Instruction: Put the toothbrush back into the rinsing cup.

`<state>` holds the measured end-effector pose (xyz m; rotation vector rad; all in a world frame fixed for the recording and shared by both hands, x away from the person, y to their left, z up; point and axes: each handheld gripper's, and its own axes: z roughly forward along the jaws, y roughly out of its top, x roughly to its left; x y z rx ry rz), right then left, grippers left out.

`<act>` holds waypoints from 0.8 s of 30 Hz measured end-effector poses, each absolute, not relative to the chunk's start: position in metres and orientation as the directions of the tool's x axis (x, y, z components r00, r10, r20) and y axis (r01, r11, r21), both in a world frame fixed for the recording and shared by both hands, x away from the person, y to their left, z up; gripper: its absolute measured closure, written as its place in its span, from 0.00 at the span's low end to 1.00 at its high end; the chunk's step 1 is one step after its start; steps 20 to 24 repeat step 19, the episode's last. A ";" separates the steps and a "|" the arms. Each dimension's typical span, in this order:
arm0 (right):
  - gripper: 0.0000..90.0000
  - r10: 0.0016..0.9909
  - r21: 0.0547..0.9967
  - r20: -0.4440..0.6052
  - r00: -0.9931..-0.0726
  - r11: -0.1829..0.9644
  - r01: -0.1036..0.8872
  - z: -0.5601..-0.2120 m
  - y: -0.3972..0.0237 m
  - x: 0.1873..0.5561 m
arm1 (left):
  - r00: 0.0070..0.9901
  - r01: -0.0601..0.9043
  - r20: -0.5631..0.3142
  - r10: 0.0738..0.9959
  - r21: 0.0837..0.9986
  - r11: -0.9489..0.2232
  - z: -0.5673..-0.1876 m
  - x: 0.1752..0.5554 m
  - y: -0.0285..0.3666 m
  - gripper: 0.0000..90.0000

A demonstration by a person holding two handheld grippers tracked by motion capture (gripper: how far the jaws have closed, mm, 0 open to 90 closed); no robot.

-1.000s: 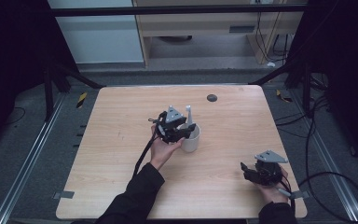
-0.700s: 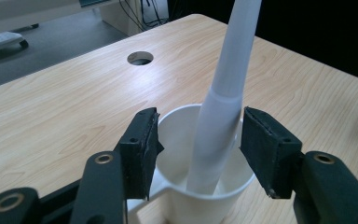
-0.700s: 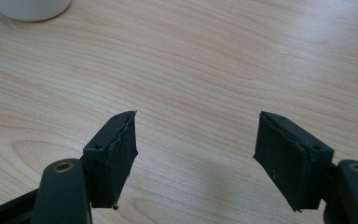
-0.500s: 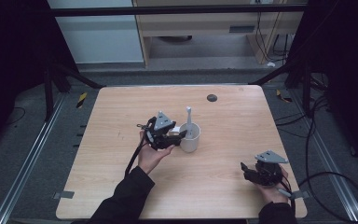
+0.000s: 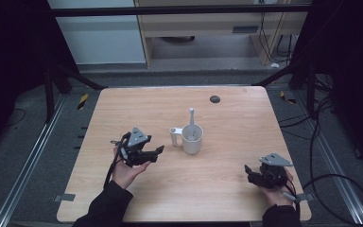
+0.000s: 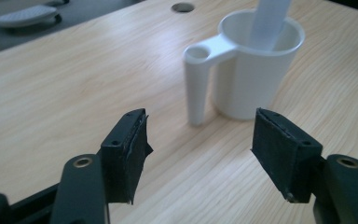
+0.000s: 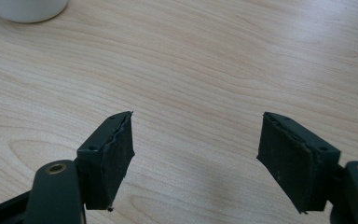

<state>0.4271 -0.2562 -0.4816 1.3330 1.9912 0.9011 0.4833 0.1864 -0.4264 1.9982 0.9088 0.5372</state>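
A white cup (image 5: 192,140) with a side handle (image 5: 174,137) stands upright near the middle of the wooden table (image 5: 236,118). A white toothbrush (image 5: 192,119) stands in it, head up. My left gripper (image 5: 158,151) sits left of the cup and apart from it. Its jaws have just been opening and hold nothing. In the left gripper view the cup (image 6: 256,70) and its handle (image 6: 196,84) lie just beyond the open left gripper (image 6: 200,140). My right gripper (image 5: 247,172) rests open at the table's near right; the right gripper (image 7: 198,144) has bare wood between its jaws.
A small dark round hole (image 5: 214,99) marks the table's far side. The cup's base (image 7: 28,9) shows at the top left of the right gripper view. Black frame posts flank the table, and cables (image 5: 321,142) lie on the floor at the right.
My left gripper has let go of the cup and drawn back to the left, jaws spreading wider. The cup with the toothbrush stays standing. The right gripper has not moved.
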 end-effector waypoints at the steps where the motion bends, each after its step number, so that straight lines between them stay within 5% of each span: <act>1: 0.29 0.938 0.788 -0.091 -0.336 0.274 0.551 -0.482 -0.256 0.427 | 0.637 0.408 0.033 0.770 0.833 -0.373 -0.429 0.482 0.191 0.38; 15: 0.27 0.942 0.784 -0.095 -0.321 0.269 0.559 -0.483 -0.259 0.423 | 0.495 0.516 0.057 0.867 0.783 -0.347 -0.467 0.462 0.263 0.35; 24: 0.26 0.943 0.785 -0.092 -0.321 0.267 0.559 -0.483 -0.259 0.423 | 0.462 0.527 0.049 0.886 0.788 -0.318 -0.468 0.461 0.274 0.34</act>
